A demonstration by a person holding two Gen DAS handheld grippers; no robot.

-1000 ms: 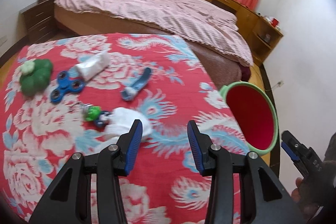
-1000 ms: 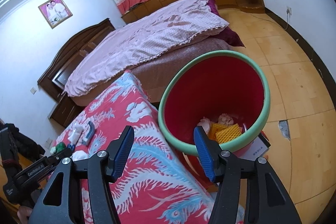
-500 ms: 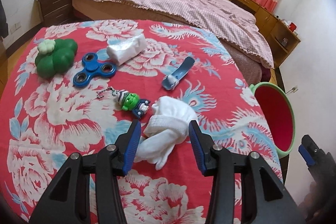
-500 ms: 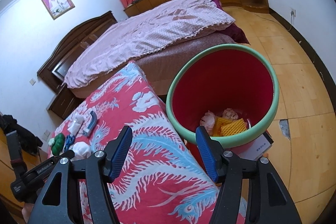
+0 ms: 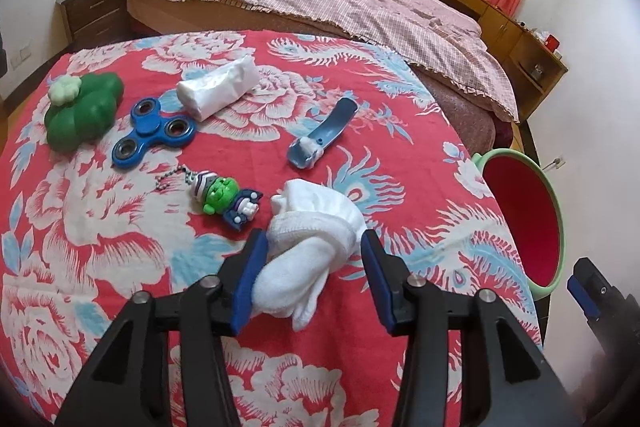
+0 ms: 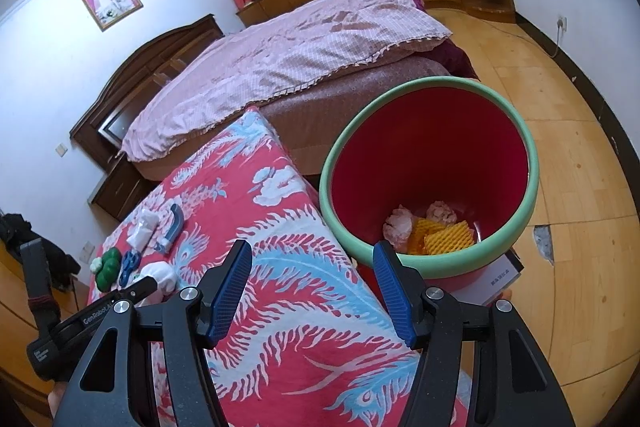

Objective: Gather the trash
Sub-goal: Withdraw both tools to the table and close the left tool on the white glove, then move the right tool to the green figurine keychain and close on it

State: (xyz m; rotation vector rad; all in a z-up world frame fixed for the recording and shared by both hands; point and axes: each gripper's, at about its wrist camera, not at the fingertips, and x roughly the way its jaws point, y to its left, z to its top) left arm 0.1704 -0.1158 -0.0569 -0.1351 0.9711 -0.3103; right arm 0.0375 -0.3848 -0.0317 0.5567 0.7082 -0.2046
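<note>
Left gripper (image 5: 310,281), now lower and tilted down, closes around the white cloth (image 5: 308,251) at lower centre, right pad still clear.

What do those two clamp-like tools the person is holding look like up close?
Both match. The left gripper and right gripper each have matte black plastic arms with triangular cut-outs, silver round bolts at the joints and two blue ribbed finger pads. Seen from the right camera, the left tool's black body carries white lettering, partly hidden.
</note>
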